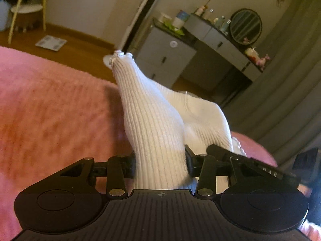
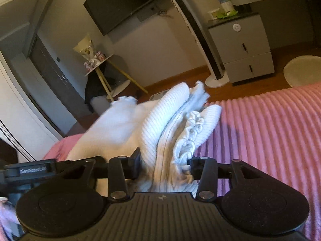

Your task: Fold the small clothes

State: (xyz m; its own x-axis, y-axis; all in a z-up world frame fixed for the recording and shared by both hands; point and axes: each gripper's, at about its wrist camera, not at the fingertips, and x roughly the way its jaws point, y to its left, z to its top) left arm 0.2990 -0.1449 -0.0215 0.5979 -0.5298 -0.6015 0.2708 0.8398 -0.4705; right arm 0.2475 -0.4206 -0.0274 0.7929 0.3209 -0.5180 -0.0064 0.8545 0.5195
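Socks [image 1: 152, 124], white and ribbed, hang bunched above the pink bedspread [image 1: 50, 104]; we have our left gripper [image 1: 160, 166] and right gripper [image 2: 163, 166] both clamped on them, seemingly mid-fold, with nothing laid flat yet

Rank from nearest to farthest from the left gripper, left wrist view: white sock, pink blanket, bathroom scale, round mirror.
1. white sock: between the fingers of the left gripper, clamped.
2. pink blanket: just below and left.
3. bathroom scale: on the floor past the blanket, upper left.
4. round mirror: on the desk, upper right. The scale and mirror are close to call.
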